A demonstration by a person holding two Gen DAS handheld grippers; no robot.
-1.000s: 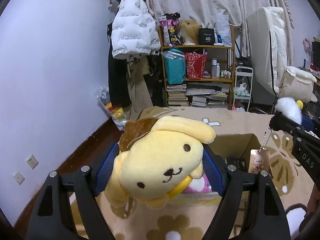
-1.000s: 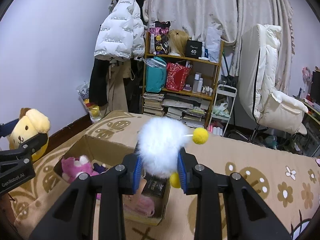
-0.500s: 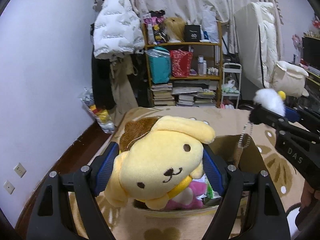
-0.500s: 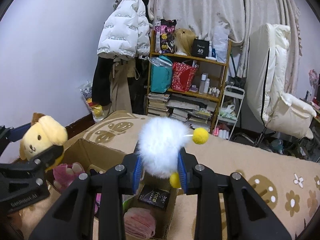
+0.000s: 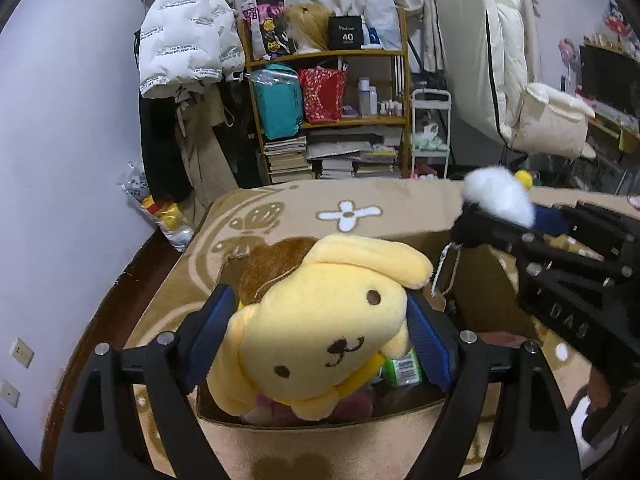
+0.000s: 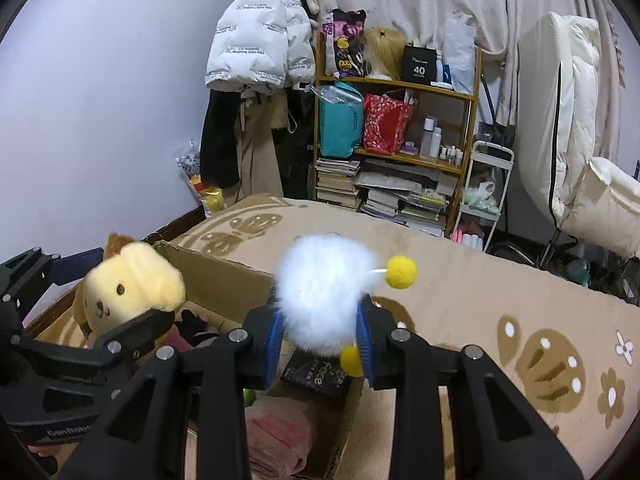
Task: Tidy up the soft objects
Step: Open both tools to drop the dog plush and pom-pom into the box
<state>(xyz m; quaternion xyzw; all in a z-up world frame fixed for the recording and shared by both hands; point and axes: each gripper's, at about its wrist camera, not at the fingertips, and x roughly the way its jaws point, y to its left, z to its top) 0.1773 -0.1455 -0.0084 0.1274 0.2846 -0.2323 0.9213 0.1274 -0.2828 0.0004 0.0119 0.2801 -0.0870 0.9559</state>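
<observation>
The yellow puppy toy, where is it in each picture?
Left wrist view: the puppy fills the lower middle, between the left tongs, which are opening, above the box.
Right wrist view: the puppy sits at the left edge, over the box's left end.
Shared landmark: the white puff in the right tongs.

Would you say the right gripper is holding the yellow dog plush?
No, the right gripper grips a white fluffy pompom toy; the yellow dog plush sits between the other gripper's fingers.
</observation>
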